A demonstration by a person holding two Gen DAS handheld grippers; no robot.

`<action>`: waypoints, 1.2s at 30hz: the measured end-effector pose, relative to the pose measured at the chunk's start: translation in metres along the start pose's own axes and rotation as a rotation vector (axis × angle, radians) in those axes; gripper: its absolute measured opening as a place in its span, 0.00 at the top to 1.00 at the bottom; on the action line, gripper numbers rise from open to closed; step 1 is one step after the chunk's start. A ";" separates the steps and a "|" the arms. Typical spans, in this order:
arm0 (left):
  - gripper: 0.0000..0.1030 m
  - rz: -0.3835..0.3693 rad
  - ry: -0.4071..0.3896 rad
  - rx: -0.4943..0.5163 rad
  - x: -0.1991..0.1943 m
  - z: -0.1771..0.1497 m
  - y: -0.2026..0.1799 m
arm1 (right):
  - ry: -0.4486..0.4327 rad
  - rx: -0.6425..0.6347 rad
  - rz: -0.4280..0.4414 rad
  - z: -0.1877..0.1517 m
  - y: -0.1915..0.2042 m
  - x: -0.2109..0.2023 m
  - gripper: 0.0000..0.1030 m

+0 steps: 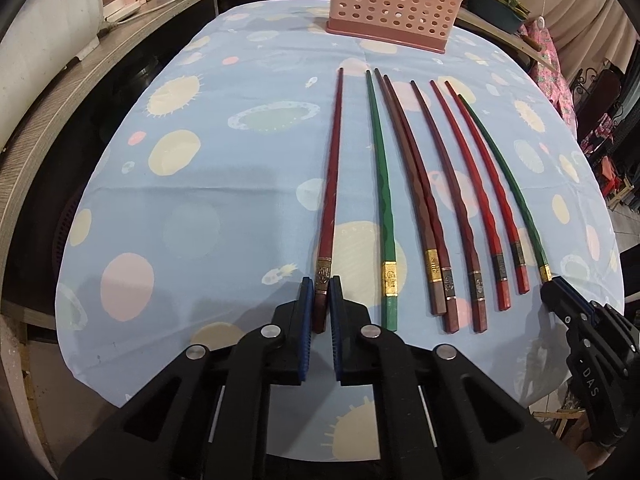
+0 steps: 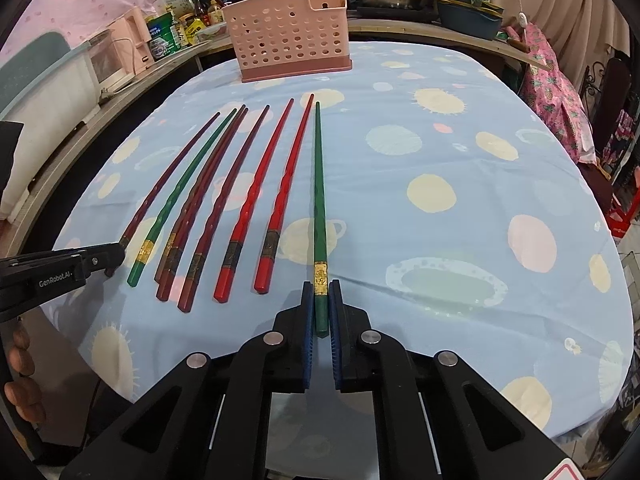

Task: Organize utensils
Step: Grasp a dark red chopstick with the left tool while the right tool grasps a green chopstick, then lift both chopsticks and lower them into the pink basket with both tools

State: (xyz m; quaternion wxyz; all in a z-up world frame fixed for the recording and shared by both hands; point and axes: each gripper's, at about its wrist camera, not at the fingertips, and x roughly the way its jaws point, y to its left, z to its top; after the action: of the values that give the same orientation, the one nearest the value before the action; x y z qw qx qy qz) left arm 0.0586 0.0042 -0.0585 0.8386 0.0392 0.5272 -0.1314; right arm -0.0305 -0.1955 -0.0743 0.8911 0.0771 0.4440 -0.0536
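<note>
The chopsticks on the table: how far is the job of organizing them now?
Done: nothing visible; the pink basket shows no chopstick in it. In hand: the left gripper is shut on the dark red chopstick at one end of the row, the right gripper on the green chopstick at the other end. Both sticks lie on the tablecloth. Left: all eight chopsticks.

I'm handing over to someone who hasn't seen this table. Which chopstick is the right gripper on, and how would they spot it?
Start at the pink perforated basket at the far end of the blue spotted tablecloth, then look at the row of chopsticks in front of it. It is the green chopstick at the row's right end, beside two bright red ones. The other green one lies second from the left; only this one sits between the right gripper fingers.
</note>
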 end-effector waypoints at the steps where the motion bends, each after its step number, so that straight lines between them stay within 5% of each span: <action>1: 0.93 -0.001 -0.001 0.000 -0.002 0.001 0.000 | -0.004 -0.002 0.001 0.001 0.000 -0.002 0.93; 18: 0.93 -0.051 -0.144 -0.043 -0.074 0.039 0.005 | -0.170 0.027 0.023 0.053 -0.011 -0.064 0.93; 36: 0.93 -0.079 -0.333 -0.081 -0.135 0.128 0.012 | -0.371 0.058 0.031 0.147 -0.028 -0.108 0.93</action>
State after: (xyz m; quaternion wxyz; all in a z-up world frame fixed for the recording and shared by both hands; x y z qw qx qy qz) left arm 0.1182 0.0144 0.1179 0.9095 -0.0376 0.3869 -0.1474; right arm 0.0154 -0.2472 0.0966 0.9558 0.0983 0.2691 -0.0658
